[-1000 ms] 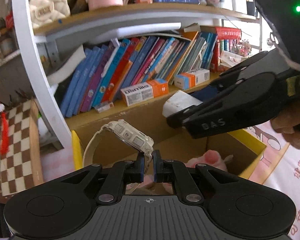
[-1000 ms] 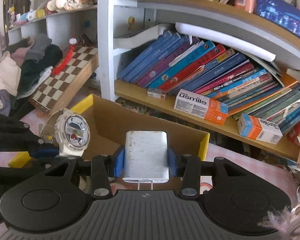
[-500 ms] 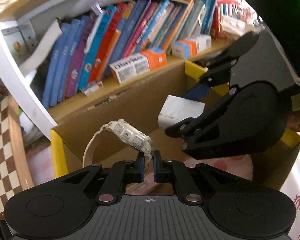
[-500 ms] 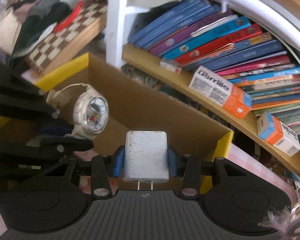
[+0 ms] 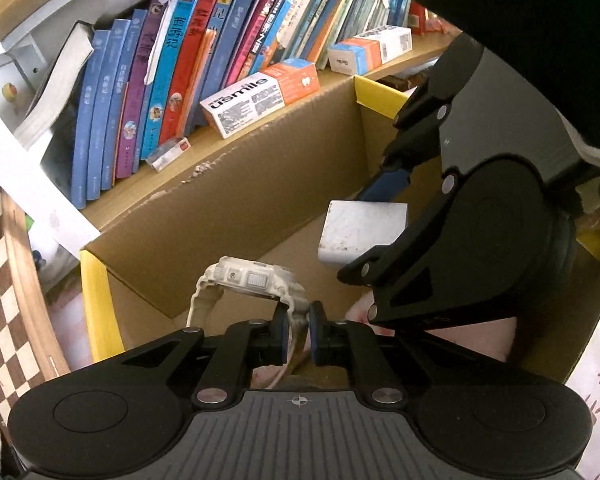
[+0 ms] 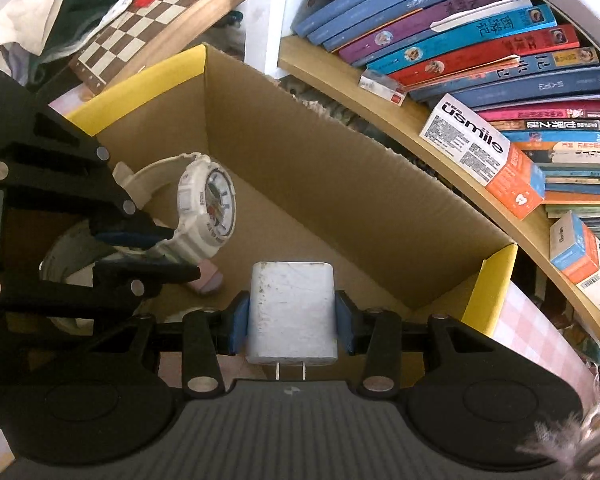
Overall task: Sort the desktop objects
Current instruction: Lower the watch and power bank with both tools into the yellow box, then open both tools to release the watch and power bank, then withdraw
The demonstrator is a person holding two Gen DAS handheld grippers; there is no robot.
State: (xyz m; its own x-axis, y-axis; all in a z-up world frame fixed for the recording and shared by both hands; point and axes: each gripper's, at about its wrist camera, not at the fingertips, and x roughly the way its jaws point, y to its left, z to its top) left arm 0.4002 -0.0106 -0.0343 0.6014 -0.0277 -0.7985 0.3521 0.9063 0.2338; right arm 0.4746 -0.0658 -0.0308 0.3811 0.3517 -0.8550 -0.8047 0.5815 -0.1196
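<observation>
Over the cardboard box (image 6: 340, 184), both grippers have moved lower, the left fingers (image 5: 281, 330) pinching the white watch (image 5: 252, 278) and the right fingers (image 6: 345, 328) squeezing the charger (image 6: 292, 316), so both look ready to drop in.

Two wrist views close above the cardboard box (image 5: 260, 184), angled downward, bookshelf (image 6: 440, 112) behind, both shared.

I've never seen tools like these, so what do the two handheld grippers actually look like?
Both are matte black plastic. The left gripper and right gripper each have a ribbed grey body, two round raised discs, silver pivot screws on jointed linkages, and blue pads lining the jaws. A small crosshair mark sits on the body. Green lights glow on the right unit.
</observation>
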